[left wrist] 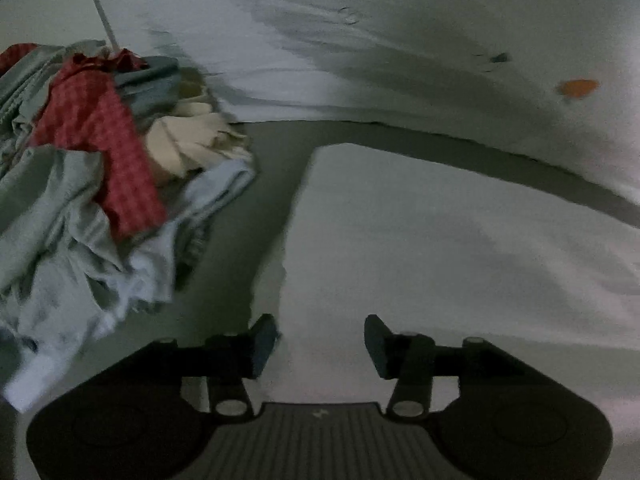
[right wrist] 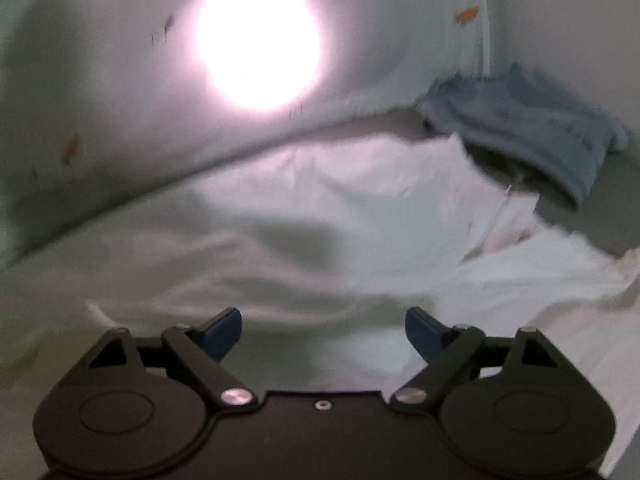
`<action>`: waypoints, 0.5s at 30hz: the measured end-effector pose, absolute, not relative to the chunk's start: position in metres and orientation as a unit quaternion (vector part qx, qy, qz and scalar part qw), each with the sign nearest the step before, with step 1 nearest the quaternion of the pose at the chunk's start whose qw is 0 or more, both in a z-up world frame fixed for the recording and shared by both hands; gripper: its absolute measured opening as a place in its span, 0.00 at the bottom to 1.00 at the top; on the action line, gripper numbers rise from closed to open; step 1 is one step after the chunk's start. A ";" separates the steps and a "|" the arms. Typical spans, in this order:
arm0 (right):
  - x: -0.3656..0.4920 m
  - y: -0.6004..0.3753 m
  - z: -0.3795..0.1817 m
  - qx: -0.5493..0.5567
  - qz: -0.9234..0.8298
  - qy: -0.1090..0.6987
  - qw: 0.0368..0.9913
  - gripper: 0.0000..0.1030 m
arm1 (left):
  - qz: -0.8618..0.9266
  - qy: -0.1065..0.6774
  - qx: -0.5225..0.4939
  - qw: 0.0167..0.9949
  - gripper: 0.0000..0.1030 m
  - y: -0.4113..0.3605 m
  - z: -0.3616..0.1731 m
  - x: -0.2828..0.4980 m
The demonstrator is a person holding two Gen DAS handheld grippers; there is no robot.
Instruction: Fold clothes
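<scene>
A white garment point(left wrist: 420, 232) lies flat on the grey surface point(left wrist: 256, 184) in the left wrist view, with a straight left edge. My left gripper point(left wrist: 320, 344) is open and empty, just above its near left part. In the right wrist view the same white garment point(right wrist: 320, 216) lies rumpled, with a fold at its right side. My right gripper point(right wrist: 323, 334) is open and empty over its near edge.
A heap of unfolded clothes point(left wrist: 100, 184), red checked, grey, beige and pale blue, sits at the left. A folded blue towel point(right wrist: 532, 128) lies at the back right. A white wall point(left wrist: 400, 40) with orange marks stands behind. A bright glare point(right wrist: 260, 44) shines on it.
</scene>
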State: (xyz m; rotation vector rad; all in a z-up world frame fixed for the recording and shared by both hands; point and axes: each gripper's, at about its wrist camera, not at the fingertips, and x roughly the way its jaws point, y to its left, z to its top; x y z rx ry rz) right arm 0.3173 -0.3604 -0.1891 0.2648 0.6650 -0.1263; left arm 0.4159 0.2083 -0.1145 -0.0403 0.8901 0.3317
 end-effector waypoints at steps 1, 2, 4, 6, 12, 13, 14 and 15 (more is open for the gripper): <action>0.314 -0.371 -0.184 0.137 -0.063 0.315 0.937 0.85 | 0.155 0.431 -0.013 0.889 0.53 0.197 -0.116 0.413; 0.316 -0.384 -0.181 0.144 -0.068 0.306 0.939 0.79 | 0.150 0.433 -0.005 0.889 0.55 0.185 -0.118 0.411; 0.324 -0.410 -0.177 0.157 -0.077 0.293 0.940 0.62 | 0.140 0.445 0.006 0.884 0.57 0.162 -0.127 0.407; 0.342 -0.434 -0.178 0.162 -0.081 0.299 0.937 0.48 | 0.140 0.462 0.003 0.876 0.57 0.146 -0.139 0.407; 0.417 -0.498 -0.195 0.138 -0.078 0.315 0.936 0.41 | 0.194 0.482 -0.024 0.854 0.60 0.122 -0.170 0.413; 0.433 -0.507 -0.200 0.132 -0.079 0.323 0.934 0.44 | 0.206 0.481 -0.024 0.852 0.62 0.121 -0.171 0.414; 0.450 -0.514 -0.205 0.122 -0.080 0.330 0.933 0.48 | 0.214 0.482 -0.026 0.849 0.63 0.120 -0.171 0.414; 0.466 -0.521 -0.210 0.110 -0.082 0.333 0.933 0.51 | 0.221 0.484 -0.027 0.846 0.64 0.120 -0.171 0.414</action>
